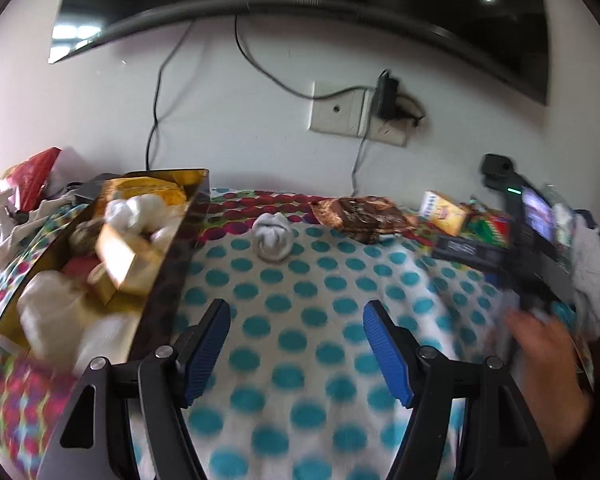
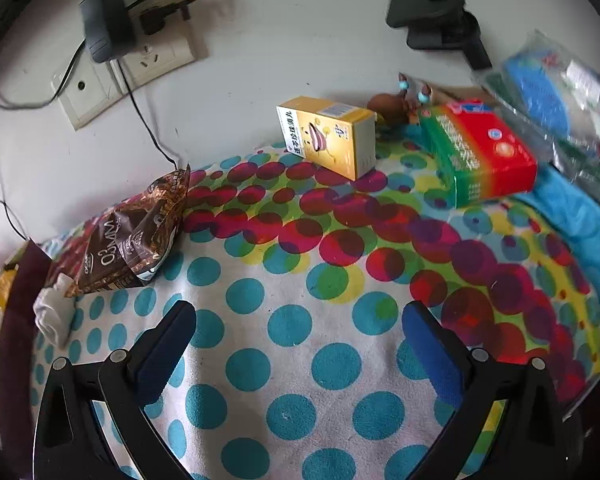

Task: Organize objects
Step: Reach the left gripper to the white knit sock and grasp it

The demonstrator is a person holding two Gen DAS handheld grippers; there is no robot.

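Observation:
My left gripper (image 1: 296, 312) is open over the dotted cloth (image 1: 300, 340), nothing between its blue pads. To its left stands a gold-lined box (image 1: 168, 276) filled with white wads and yellow packets. A rolled white sock (image 1: 271, 238) lies ahead on the cloth, a brown snack bag (image 1: 364, 216) behind it. My right gripper (image 2: 298, 320) is also open and empty above the cloth (image 2: 284, 360). Ahead of it are the brown snack bag (image 2: 128, 236), a yellow carton (image 2: 332, 136) and a red-green carton (image 2: 476, 152). The sock (image 2: 54, 316) shows at the left edge.
A wall with a socket plate (image 1: 340, 114), a plugged adapter (image 2: 104, 24) and cables runs behind the surface. A person's hand (image 1: 548, 364) holds the other gripper's body (image 1: 540, 236) at the right. Plastic-wrapped items (image 2: 552, 104) and a blue towel (image 2: 580, 216) lie far right.

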